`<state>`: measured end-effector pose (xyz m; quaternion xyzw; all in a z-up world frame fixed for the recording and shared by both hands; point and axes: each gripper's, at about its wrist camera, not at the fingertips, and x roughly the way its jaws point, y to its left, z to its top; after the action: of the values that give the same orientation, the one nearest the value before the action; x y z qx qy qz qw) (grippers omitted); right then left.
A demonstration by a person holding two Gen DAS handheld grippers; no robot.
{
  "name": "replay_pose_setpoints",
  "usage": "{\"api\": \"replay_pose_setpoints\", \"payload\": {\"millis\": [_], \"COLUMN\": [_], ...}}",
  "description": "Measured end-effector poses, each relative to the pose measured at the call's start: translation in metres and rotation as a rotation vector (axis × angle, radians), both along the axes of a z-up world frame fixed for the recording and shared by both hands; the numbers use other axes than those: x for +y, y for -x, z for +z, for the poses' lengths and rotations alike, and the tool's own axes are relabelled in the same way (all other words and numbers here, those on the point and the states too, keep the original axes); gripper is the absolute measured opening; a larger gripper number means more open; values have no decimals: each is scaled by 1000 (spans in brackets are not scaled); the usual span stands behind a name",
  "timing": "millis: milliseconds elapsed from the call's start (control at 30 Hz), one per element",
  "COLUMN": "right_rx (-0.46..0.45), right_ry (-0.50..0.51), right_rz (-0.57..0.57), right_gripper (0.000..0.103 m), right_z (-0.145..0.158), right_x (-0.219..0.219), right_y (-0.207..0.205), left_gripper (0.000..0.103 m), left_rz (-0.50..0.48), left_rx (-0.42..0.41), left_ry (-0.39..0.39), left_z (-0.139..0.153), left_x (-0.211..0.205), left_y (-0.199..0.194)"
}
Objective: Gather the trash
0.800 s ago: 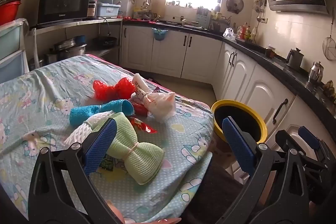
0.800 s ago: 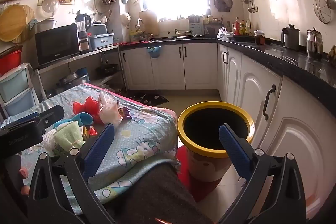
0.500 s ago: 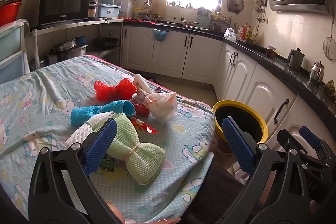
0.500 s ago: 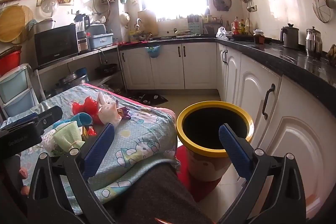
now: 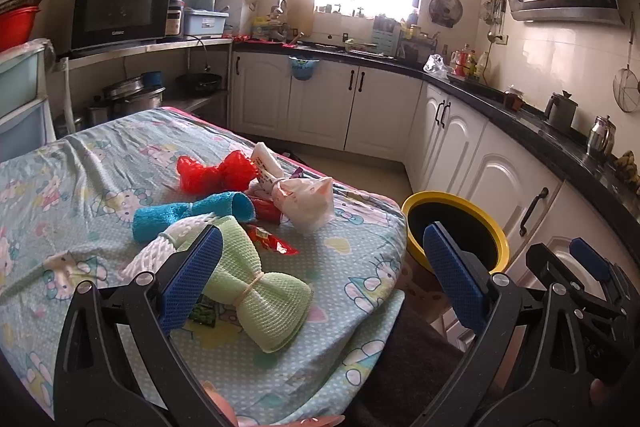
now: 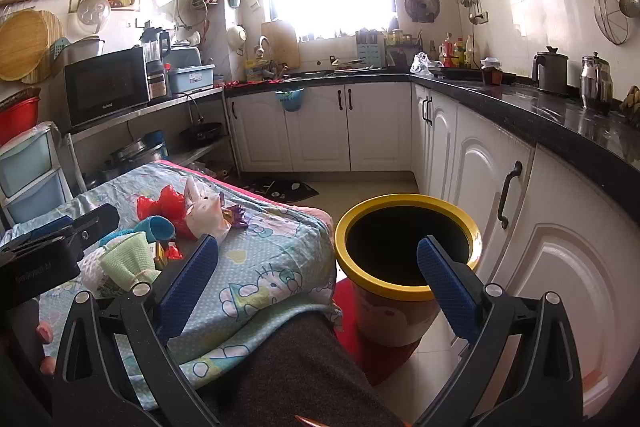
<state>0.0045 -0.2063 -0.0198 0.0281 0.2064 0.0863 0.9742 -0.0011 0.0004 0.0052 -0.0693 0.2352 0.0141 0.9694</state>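
While both tools are held above the scene, left tool (image 5: 320, 275) has its blue pads apart w/ nothing between; right tool (image 6: 318, 275) likewise apart, unloaded. Landmark: yellow-rimmed bin (image 6: 408, 259) on floor. Trash lies on the cloth-covered surface (image 5: 80, 163) left of bin. Nearest: green mesh bundle (image 5: 260, 287), then white net (image 5: 168, 247), blue mesh roll (image 5: 192, 215), red wrapper (image 5: 272, 245). Farther: pale plastic bag (image 5: 306, 201), red mesh bow (image 5: 216, 173).
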Motion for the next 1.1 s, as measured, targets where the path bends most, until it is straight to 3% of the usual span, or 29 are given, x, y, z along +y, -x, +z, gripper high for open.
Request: {"api": "replay_pose_setpoints", "payload": {"millis": [1100], "right_rx": [2], "right_ry": [2], "right_rz": [4], "right_gripper": [97], "right_z": [6], "right_x": [-1], "right_y": [1], "left_gripper": [92], "left_rz": [12], "left_rx": [-1], "left_ry": [2], "left_z": [-3], "left_x": [0], "left_y": [0]}}
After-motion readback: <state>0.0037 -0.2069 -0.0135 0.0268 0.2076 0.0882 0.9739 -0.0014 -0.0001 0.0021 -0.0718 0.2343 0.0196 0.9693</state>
